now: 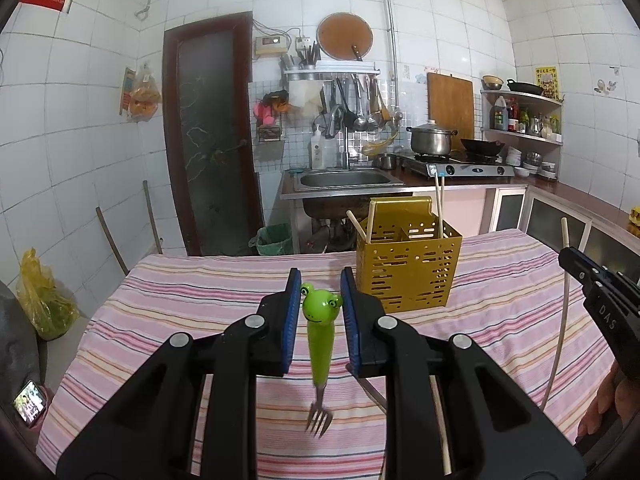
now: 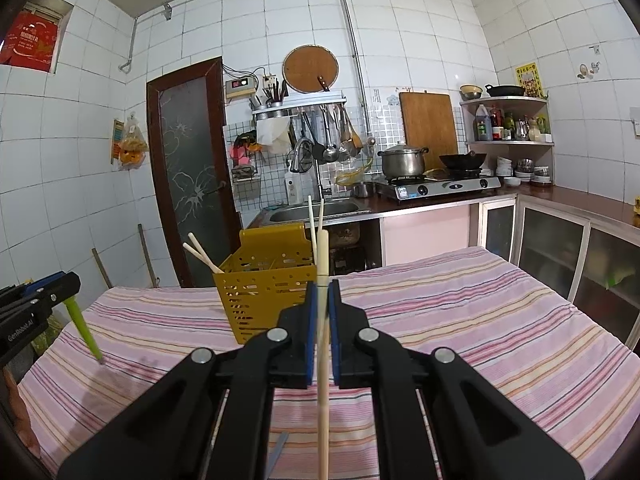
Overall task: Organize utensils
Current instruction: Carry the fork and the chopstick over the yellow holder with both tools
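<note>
Your left gripper (image 1: pixel 320 300) holds the green frog-headed fork (image 1: pixel 319 344) between its blue pads — the frog's head sits up at the fingertips and the tines hang below and behind them, toward you, clear of the striped tablecloth (image 1: pixel 200 312). The fingers (image 1: pixel 290 320) stand only narrowly apart, about as wide as the frog's head. From the right wrist view the handle juts down out of that gripper (image 2: pixel 60 292), so the grip is carrying it.

Your right gripper (image 2: pixel 323 296) is clamped tight on a single pale chopstick (image 2: pixel 323 360); the pads (image 2: pixel 310 332) press its shaft from both sides. The stick stands nearly upright, its top rising above the fingertips and its lower end dropping down past them toward you.

Beyond both sets of fingertips, on the tablecloth, stands the yellow perforated utensil holder (image 1: pixel 408 268) — just right of the left fingers, just left of the right ones. Chopsticks (image 1: pixel 439 204) already lean in its compartments, some at the left side and two upright at the right.
</note>
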A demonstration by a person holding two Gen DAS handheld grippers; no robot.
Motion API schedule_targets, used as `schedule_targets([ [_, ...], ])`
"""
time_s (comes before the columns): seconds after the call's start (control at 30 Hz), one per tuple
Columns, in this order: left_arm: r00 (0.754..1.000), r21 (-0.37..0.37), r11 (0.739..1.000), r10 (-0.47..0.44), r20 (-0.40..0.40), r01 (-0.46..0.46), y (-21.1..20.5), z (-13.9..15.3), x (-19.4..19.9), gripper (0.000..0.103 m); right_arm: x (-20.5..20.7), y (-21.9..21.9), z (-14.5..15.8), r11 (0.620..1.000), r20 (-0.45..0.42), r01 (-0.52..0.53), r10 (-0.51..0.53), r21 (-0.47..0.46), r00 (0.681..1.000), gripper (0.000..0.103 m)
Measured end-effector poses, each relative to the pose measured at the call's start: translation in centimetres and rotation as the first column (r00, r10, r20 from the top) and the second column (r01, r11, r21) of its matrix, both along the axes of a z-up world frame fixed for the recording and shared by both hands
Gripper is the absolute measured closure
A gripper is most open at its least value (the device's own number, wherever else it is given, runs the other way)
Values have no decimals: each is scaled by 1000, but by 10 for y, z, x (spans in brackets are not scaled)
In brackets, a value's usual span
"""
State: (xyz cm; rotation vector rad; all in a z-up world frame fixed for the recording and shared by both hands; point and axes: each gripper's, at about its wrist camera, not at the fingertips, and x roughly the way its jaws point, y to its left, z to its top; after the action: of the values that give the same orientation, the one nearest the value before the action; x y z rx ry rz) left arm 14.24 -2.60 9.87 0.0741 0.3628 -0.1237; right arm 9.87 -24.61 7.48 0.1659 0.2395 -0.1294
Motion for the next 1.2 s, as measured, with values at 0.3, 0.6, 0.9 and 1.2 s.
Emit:
schedule_targets([
  [0.3,1000,-9,1000,-15,9,15,0,4,1,84,5,-1,-3,1000,3,1,-1,8,1000,97],
  [0.6,999,-28,999,-39,11,39,-9,13,14,84,14,-2,0,1000,8,-3,3,10,1000,97],
  [0.9,997,-63,995,-79,9,79,-21,26,34,84,34,-6,11,1000,18,-8,8,11,1000,97],
  [1.2,992,-107,986,-123,36,126,-40,55,64,84,68,-9,47,1000,77,-23,24,-22,997,97],
])
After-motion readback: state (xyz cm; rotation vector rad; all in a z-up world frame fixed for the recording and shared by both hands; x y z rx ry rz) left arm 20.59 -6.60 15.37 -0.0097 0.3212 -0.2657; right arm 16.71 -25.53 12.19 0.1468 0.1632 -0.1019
